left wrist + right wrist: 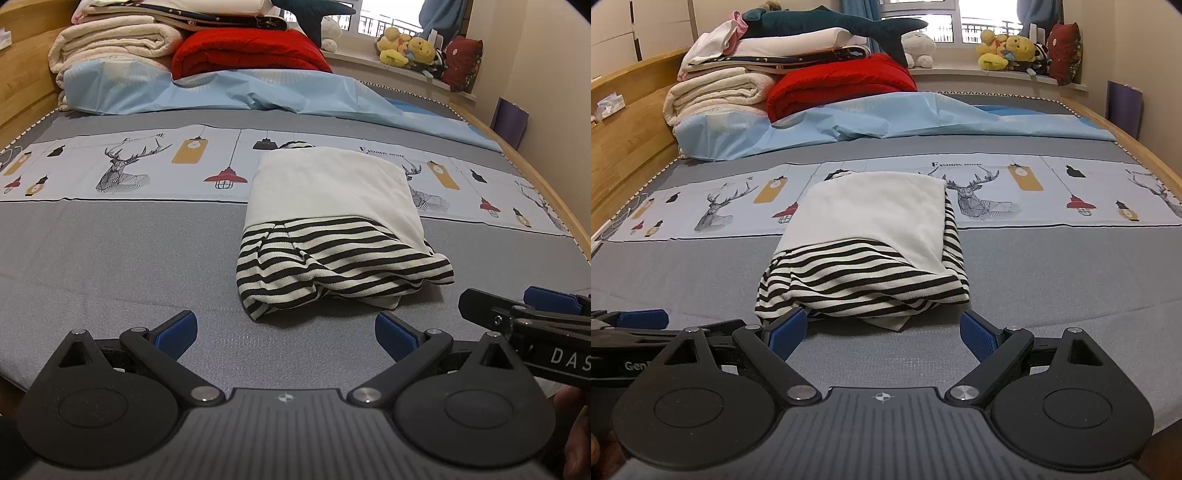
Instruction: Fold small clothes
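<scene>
The left gripper sits nearest the lens in its own view, its two blue-padded fingers spread wide with nothing between them, hovering low over the grey bedsheet. The right gripper is likewise spread wide and empty; its tips reach the near hem of the garment, though whether they touch the cloth cannot be told. In the left view the right gripper enters from the right edge, just beside the left one, partly cut off. One garment lies on the bed, a folded piece with a white upper panel and a black-and-white striped lower part, bunched at the near edge, resting partly on the printed band of deer and lamps. Beyond it lies a rumpled light blue sheet, then one red quilt beside a stack of folded cream and white bedding, with a dark shark plush on top. Several yellow stuffed toys crowd the windowsill; their count is hard to make out. A wooden bed frame borders the left.
</scene>
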A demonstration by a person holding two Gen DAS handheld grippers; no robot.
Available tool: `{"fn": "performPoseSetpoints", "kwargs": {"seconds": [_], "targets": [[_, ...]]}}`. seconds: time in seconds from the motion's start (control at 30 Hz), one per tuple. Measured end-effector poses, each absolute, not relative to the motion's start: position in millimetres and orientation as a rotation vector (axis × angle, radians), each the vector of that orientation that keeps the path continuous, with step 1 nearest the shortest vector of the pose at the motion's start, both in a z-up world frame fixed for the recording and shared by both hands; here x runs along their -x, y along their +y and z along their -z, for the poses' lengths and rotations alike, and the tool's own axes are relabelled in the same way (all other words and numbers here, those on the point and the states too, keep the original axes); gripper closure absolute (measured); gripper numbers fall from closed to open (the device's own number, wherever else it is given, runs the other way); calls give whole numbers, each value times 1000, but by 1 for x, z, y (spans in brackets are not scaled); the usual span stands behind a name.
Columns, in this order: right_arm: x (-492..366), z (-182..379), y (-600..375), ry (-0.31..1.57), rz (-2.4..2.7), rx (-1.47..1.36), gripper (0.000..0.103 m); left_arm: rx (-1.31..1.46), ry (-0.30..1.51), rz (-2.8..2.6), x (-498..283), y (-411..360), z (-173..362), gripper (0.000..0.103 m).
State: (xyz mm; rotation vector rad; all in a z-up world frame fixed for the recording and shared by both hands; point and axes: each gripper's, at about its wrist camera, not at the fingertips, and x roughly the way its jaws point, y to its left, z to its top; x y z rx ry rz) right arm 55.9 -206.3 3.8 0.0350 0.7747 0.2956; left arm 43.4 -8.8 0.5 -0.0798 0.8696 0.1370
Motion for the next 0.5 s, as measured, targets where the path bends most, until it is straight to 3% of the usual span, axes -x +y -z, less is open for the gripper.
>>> {"fn": "performPoseSetpoints", "kwargs": {"seconds": [0.5], "targets": [[-56, -2, -207, 781, -297, -43, 13, 78, 870, -134, -44, -7, 1, 1]]}}
